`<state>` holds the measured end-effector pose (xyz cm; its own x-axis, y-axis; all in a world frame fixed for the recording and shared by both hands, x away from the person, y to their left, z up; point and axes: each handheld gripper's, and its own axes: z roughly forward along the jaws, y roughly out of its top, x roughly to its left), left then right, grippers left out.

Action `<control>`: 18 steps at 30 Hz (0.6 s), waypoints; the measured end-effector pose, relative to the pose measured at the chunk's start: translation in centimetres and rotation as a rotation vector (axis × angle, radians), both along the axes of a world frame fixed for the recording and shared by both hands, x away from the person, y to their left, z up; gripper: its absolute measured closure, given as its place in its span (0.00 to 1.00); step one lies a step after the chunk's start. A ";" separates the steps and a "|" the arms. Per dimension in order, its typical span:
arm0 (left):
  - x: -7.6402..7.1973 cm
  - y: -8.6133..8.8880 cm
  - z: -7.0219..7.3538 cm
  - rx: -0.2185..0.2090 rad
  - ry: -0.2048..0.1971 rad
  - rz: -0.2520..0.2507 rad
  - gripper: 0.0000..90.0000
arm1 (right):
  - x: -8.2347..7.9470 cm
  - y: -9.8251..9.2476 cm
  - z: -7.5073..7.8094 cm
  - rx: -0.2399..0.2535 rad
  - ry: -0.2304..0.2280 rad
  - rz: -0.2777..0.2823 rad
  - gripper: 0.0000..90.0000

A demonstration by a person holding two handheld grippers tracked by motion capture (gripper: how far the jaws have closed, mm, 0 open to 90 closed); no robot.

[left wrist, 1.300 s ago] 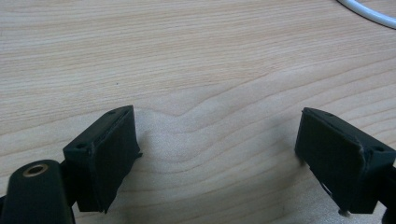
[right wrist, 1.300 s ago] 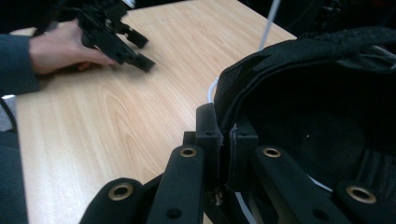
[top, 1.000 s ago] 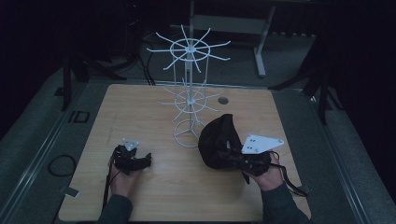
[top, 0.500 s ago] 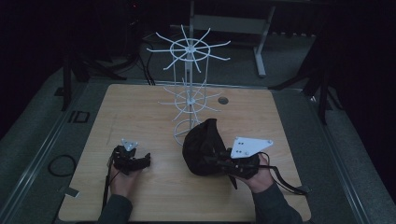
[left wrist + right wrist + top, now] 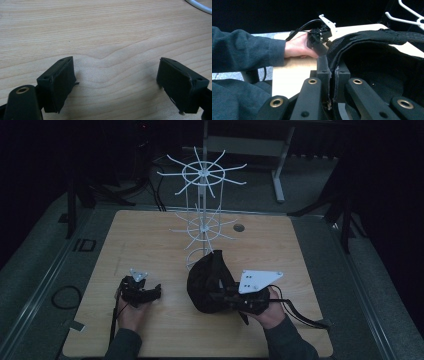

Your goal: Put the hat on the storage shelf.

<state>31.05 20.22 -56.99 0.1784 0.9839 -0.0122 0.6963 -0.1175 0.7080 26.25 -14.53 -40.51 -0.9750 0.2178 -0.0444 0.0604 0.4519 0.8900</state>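
Now: black cap toward the rack

Right gripper (image 5: 227, 296) at lower centre, pinching the black cap (image 5: 207, 281) by its edge. Left gripper (image 5: 142, 292) lower left, spread, idle. Best lifted high, opening aimed at a prong of the white rack (image 5: 202, 202) behind.

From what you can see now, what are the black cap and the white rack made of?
The black cap looks like matte woven fabric, partly mesh: stitched seams and a soft edge pinched in the right gripper. The white rack seems to be coated metal wire, possibly plastic: thin, smooth, evenly white prongs.
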 end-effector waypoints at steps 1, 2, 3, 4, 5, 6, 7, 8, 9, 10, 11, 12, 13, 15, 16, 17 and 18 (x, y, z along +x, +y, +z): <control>0.0 0.0 0.0 0.000 0.000 0.000 0.17 | -0.1 0.0 0.0 -0.001 0.002 0.003 0.95; 0.0 0.0 0.0 0.001 0.000 -0.001 0.17 | -0.2 0.1 0.0 -0.003 0.003 0.006 0.95; 0.0 0.0 0.0 0.003 -0.001 -0.002 0.17 | -0.3 0.1 0.0 -0.005 0.002 0.010 0.95; 0.0 0.0 0.0 0.003 -0.001 -0.002 0.17 | -0.4 0.2 0.0 -0.006 0.004 0.014 0.95; 0.0 0.0 0.0 0.003 -0.001 -0.002 0.17 | -0.5 0.2 0.1 -0.007 0.001 0.023 0.95; 0.0 0.0 0.0 0.003 -0.001 -0.002 0.17 | -0.6 0.2 0.1 -0.002 0.006 0.031 0.95; 0.0 0.0 0.0 0.005 -0.001 -0.004 0.17 | -0.7 0.1 0.2 0.004 0.008 0.038 0.95; 0.0 0.0 0.0 0.005 -0.001 -0.004 0.17 | -0.7 0.1 0.2 0.009 0.013 0.043 0.95; 0.0 0.0 0.0 0.005 -0.001 -0.004 0.17 | -0.8 0.0 0.3 0.015 0.015 0.047 0.95; 0.0 0.0 0.0 0.003 -0.003 -0.002 0.17 | -0.7 0.0 0.4 0.019 0.017 0.053 0.95; 0.0 0.0 0.0 0.003 -0.004 -0.002 0.17 | -0.7 -0.1 0.5 0.025 0.024 0.057 0.95; 0.0 0.0 0.0 0.002 -0.004 -0.002 0.17 | -0.7 -0.1 0.5 0.031 0.025 0.062 0.95; 0.0 0.0 0.0 0.002 -0.004 -0.002 0.17 | -0.7 -0.1 0.5 0.037 0.029 0.065 0.95; 0.0 0.0 0.0 0.002 -0.004 -0.001 0.17 | -0.7 -0.1 0.6 0.042 0.033 0.074 0.95; 0.0 0.0 0.0 0.002 -0.004 -0.002 0.17 | -0.8 0.0 0.6 0.041 0.033 0.077 0.95; 0.0 0.0 0.0 0.001 -0.004 -0.001 0.17 | -0.8 0.1 0.7 0.034 0.029 0.080 0.95; 0.0 0.0 0.0 0.000 -0.006 0.000 0.17 | -0.9 0.2 0.7 0.031 0.027 0.085 0.95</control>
<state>31.08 20.23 -57.02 0.1788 0.9838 -0.0110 0.6922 -0.1178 0.7121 25.37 -14.32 -39.79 -0.9907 0.1354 -0.0120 0.0476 0.4285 0.9023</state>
